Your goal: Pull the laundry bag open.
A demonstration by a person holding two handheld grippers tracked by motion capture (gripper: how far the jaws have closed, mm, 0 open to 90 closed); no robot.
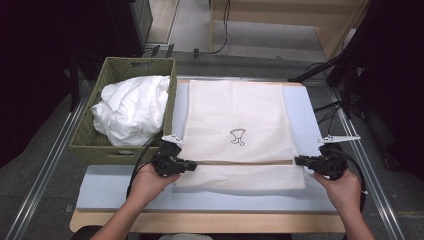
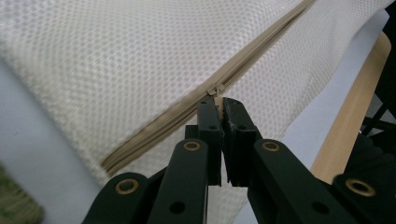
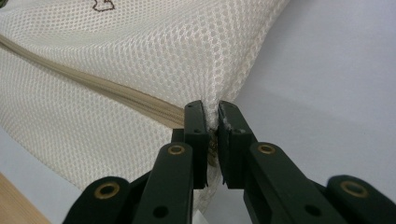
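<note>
Pale blue sheeting covers the wooden worktop, which carries everything the person handles. Cream mesh laundry bag lies flat across the middle of it, stretching away from both tools, with a small dark printed emblem on its upper face, ahead of and between the tools. A green woven basket stands beyond the left tool, just beside the bag's edge, and holds a bundle of white cloth.

A beige zipper runs across the bag's near part in a line from one tool to the other.

The left tool, held in the person's left hand, meets the bag at the zipper's end nearest it. In the left gripper view the left tool has its jaws drawn narrow, nearly together, pinched on the small zipper pull that sits right at their tips.

The right tool, held in the right hand, meets the opposite side of the bag. In the right gripper view the right tool has its jaws equally narrow, clamped on the bag's corner where the zipper ends, the mesh bunching up slightly just ahead of the tips.
</note>
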